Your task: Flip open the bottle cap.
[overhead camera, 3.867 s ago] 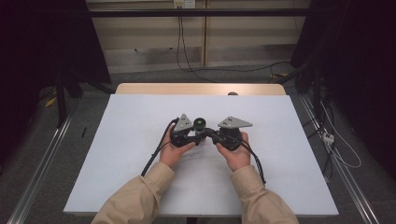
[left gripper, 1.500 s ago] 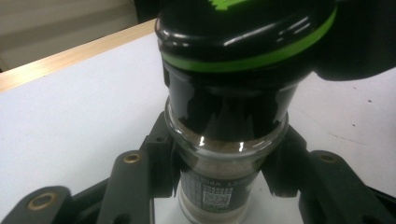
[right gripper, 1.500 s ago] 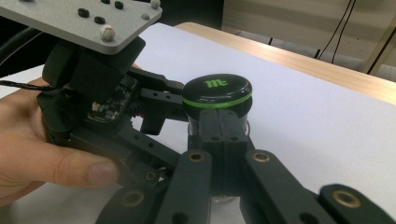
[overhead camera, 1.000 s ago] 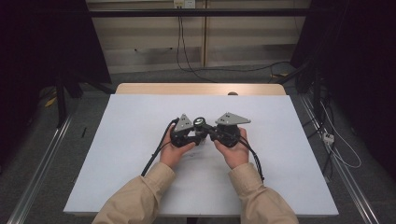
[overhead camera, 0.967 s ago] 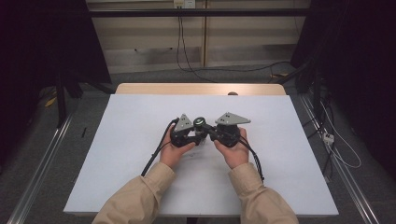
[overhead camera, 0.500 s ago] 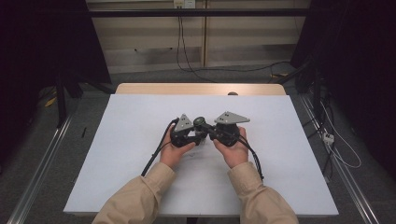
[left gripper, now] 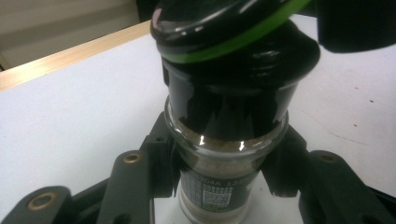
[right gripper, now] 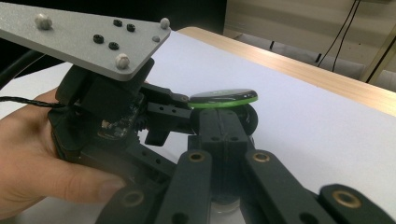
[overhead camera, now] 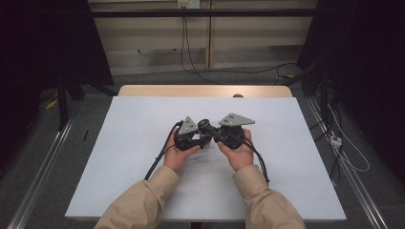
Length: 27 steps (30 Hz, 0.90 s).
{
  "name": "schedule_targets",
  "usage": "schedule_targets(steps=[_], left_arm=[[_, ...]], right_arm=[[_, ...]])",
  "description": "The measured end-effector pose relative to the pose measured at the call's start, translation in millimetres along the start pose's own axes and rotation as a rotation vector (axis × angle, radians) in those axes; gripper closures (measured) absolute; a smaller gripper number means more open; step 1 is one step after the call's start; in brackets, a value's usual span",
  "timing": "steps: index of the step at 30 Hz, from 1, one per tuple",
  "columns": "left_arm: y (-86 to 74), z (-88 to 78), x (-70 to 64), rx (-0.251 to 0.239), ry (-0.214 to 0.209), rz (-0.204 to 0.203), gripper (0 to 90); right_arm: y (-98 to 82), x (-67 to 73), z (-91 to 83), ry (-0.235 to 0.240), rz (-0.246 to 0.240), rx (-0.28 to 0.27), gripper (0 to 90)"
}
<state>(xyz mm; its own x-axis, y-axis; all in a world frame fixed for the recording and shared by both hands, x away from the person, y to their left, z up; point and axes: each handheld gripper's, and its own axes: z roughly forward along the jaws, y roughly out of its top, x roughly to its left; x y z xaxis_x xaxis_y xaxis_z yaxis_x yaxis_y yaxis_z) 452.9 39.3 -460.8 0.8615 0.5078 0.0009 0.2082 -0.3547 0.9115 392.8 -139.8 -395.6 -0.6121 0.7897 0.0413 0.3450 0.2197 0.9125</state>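
A small glass jar [left gripper: 219, 186] of pale powder, with a printed label, has a black cap [left gripper: 233, 88] topped by a green-rimmed lid [right gripper: 224, 98]. My left gripper [left gripper: 224, 158] is shut on the jar's glass neck, one jaw on each side. My right gripper [right gripper: 219, 135] has its two fingers pressed together and lying against the black cap just under the green rim; whether they pinch any of it I cannot tell. In the high view both grippers, left [overhead camera: 200, 139] and right [overhead camera: 214, 134], meet nose to nose at the jar [overhead camera: 204, 124] above mid-table.
The white table top [overhead camera: 286, 167] has a wooden strip [overhead camera: 205, 90] along its far edge. A small dark object [overhead camera: 238, 95] sits on that strip. Cables trail from both grippers toward the person's sleeves [overhead camera: 143, 200]. The left gripper's grey plate [right gripper: 84, 32] is close to my right jaws.
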Motion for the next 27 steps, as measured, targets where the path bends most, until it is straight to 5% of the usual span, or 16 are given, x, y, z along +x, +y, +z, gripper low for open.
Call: schedule_targets(steps=[27], left_arm=[[0.0, 0.2, -0.3, -0.002, 0.002, -0.005, 53.5]], right_arm=[[6.2, 2.3, 3.1, -0.001, -0.008, -0.001, 90.0]])
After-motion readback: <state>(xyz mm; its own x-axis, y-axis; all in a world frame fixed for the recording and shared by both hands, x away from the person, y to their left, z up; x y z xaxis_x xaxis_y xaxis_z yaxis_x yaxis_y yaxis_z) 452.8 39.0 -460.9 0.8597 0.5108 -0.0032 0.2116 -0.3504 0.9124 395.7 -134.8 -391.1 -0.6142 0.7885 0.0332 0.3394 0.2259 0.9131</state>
